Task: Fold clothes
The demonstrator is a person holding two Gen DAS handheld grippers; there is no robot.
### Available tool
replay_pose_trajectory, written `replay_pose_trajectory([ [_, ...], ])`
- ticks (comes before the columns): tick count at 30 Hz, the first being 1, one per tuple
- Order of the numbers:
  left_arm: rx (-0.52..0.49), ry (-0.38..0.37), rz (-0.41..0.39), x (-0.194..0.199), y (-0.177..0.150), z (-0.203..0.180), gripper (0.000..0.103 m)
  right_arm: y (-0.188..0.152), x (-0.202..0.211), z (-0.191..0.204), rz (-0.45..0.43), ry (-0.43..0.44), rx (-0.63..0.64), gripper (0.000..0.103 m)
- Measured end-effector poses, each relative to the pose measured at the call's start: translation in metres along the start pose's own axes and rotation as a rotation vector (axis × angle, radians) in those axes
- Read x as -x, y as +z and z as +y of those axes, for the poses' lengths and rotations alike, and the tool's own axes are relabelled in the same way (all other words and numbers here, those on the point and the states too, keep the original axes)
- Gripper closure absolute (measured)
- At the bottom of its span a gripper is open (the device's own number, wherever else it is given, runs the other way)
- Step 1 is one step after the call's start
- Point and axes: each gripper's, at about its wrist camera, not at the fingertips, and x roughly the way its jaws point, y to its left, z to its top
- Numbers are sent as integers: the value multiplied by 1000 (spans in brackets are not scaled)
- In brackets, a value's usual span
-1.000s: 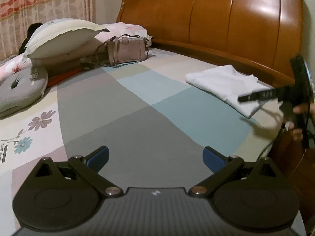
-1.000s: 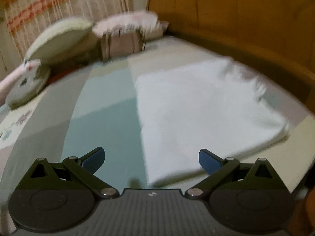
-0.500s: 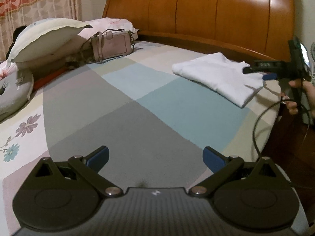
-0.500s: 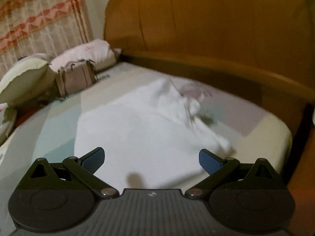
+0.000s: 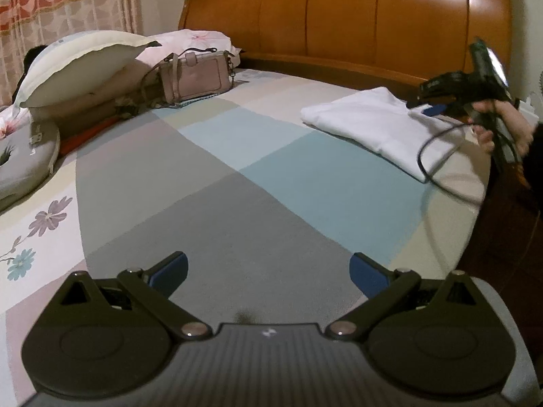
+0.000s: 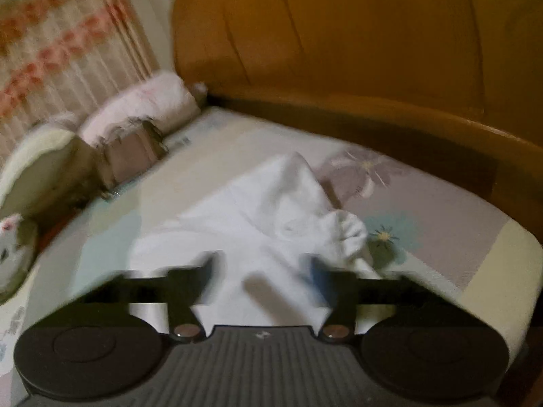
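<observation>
Jaws of the right gripper (image 6: 263, 273) are seen closing over the white garment (image 6: 258, 224) with a gap left between them; those of the left gripper (image 5: 268, 268) are spread wide above bare bed sheet (image 5: 217, 224). White, folded flat with one bunched corner, the garment is laid near the headboard (image 5: 373, 17)

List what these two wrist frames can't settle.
- Right wrist view: right claw is motion-blurred while closing over the white garment; whether the pads pinch cloth is unclear.
- Left wrist view: right claw sits small at the frame edge; tips against the garment, contact unreadable.
- Right wrist view: handbag smeared, details lost.
</observation>
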Motion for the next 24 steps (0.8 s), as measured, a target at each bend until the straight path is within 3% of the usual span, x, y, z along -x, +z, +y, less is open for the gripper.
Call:
replay_pose_trajectory([
  [6, -4, -5, 21, -10, -3, 1, 2, 6, -13, 1, 11, -46, 74, 78],
  [8, -9, -7, 22, -11, -3, 0, 2, 8, -16, 1, 28, -39, 88, 99],
  [9, -13, -7, 21, -11, -3, 0, 2, 11, -17, 0, 29, -45, 92, 102],
  [14, -16, -8, 28, -13, -2, -1, 2, 31, -20, -8, -1, -86, 46, 102],
  [20, -20, -9, 24, -14, -2, -1, 2, 21, 6, -19, -3, -3, -2, 78],
  [23, -20, -17, 27, -14, -2, -2, 2, 14, -4, -22, 14, -46, 20, 81],
  [24, -22, -16, 26, -13, -2, -3, 2, 14, -8, -21, 7, -103, 39, 90],
])
